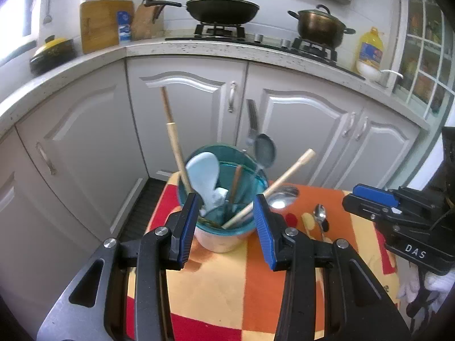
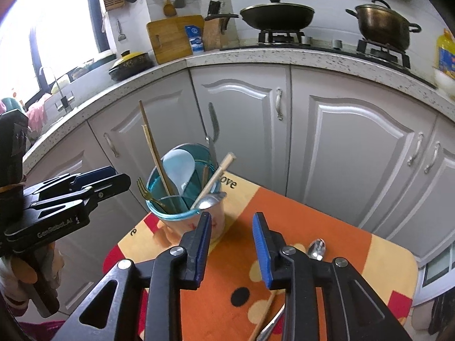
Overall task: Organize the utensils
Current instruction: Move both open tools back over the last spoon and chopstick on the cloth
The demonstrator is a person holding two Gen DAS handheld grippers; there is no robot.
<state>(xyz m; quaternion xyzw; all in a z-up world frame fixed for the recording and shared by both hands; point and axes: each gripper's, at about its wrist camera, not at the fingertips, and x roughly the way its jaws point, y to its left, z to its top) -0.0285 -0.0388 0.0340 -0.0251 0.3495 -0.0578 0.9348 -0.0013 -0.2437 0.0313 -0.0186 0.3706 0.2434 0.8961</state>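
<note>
A teal cup (image 1: 241, 228) (image 2: 159, 213) stands on the patterned tablecloth (image 1: 221, 289) (image 2: 349, 244). It holds a pale blue rice spoon (image 1: 203, 174) (image 2: 177, 169), wooden chopsticks (image 1: 175, 142), a metal spoon (image 1: 265, 149) and a gold fork (image 2: 144, 191). My left gripper (image 1: 226, 216) (image 2: 125, 180) is open just short of the cup, nothing pressed between its pads. A large metal spoon (image 1: 284, 196) (image 2: 209, 201) rests by the cup's right side. A small metal spoon (image 1: 320, 215) (image 2: 317, 248) lies on the cloth. My right gripper (image 2: 231, 227) (image 1: 348, 197) is open over bare cloth, holding nothing.
A wooden stick and a metal handle (image 2: 267, 312) lie under my right gripper. Grey cabinet doors (image 2: 355, 156) stand close behind the small table. The countertop (image 1: 227, 49) carries a wok (image 1: 223, 8), a pot (image 1: 320, 25), an oil bottle (image 1: 369, 48) and a cutting board (image 1: 99, 24).
</note>
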